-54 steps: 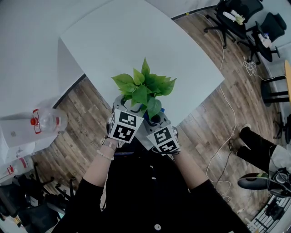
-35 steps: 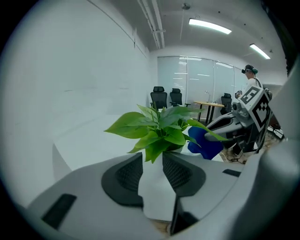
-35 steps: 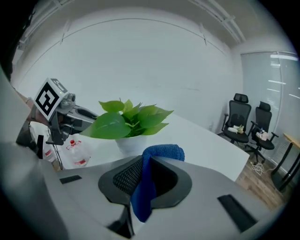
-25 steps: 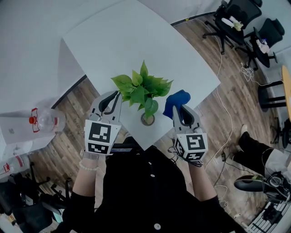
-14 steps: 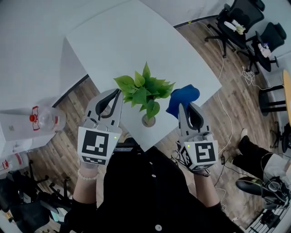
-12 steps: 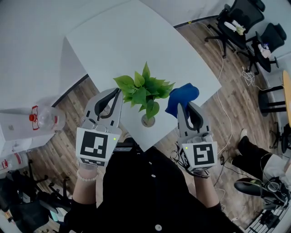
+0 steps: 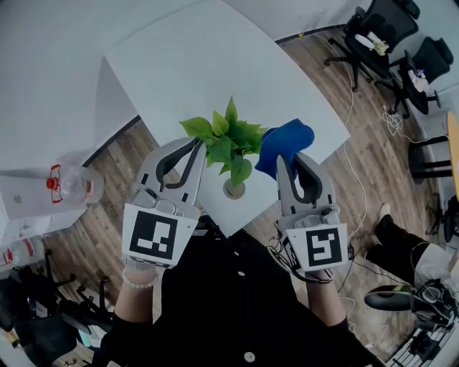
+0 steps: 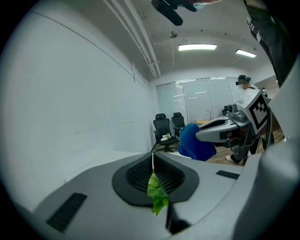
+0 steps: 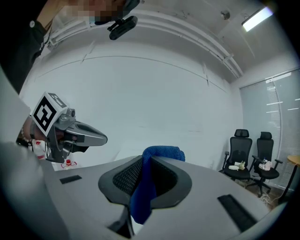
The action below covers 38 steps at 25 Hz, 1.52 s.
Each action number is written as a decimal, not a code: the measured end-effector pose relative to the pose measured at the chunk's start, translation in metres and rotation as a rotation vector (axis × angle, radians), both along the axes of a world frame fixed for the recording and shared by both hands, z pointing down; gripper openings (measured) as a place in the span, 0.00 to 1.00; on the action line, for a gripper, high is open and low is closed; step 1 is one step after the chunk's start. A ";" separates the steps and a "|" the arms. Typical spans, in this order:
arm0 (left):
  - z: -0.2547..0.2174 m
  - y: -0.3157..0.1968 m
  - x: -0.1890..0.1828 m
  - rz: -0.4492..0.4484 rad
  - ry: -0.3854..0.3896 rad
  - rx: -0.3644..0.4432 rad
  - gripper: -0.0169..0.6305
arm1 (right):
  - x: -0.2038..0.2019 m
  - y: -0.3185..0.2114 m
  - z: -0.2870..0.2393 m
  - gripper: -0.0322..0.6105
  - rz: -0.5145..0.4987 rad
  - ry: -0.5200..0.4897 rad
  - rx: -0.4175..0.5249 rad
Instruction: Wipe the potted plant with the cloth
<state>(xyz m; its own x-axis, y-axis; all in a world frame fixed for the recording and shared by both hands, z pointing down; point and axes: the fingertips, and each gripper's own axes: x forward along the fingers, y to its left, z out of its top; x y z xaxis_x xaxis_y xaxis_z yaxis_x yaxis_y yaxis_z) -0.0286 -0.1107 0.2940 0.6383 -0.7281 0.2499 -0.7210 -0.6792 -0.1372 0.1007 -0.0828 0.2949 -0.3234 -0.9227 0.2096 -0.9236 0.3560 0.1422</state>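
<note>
- Against the head view of two seconds ago, when both grippers sat low and close together at the pot, they now stand raised and apart, one on each side of the plant; over the last second they have grown larger in that view.
- The potted plant [image 7: 226, 140] has kept its spot near the closest corner of the white table [image 7: 193, 57].
- One plant: broad, pointed, glossy green leaves over a small round pot [image 7: 234, 191].
- Two grippers, each grey with ribbed black pads and a cube of black-and-white square markers.
- The left gripper [image 7: 203, 143] has its jaws pressed together on a single leaf [image 8: 157, 193], which hangs from between the pads in the left gripper view.
- The right gripper [image 7: 281, 159] is clamped on the cloth [image 7: 287, 140]; one cloth, blue and nubby, bunched above the jaw tips with a tail hanging down between the pads [image 9: 143, 197].
- The cloth sits just to the right of the foliage in the head view; whether it touches a leaf cannot be told.
- Two black office chairs [image 7: 380, 21] stand on the wood-plank floor [image 7: 337, 172].
- One clear plastic bottle [image 7: 68, 188] with a red cap lies at the left.
</note>
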 end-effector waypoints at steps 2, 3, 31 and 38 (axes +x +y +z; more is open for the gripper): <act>0.000 0.001 0.003 0.008 0.006 -0.002 0.06 | 0.000 -0.001 -0.001 0.17 0.006 -0.007 0.001; 0.000 0.001 0.005 0.010 0.008 -0.003 0.06 | 0.000 -0.002 -0.001 0.17 0.007 -0.009 0.000; 0.009 0.001 0.005 0.075 0.011 0.018 0.06 | -0.012 0.007 0.000 0.17 -0.039 0.001 -0.029; 0.011 0.002 0.006 0.078 0.010 0.012 0.06 | -0.012 0.008 0.004 0.17 -0.042 -0.005 -0.046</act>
<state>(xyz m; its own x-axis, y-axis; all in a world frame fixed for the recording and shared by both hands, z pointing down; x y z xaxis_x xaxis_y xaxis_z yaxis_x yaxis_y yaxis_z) -0.0223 -0.1089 0.3050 0.6959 -0.6787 0.2347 -0.6671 -0.7320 -0.1385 0.0883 -0.0750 0.2990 -0.3629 -0.8976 0.2501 -0.9083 0.4006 0.1200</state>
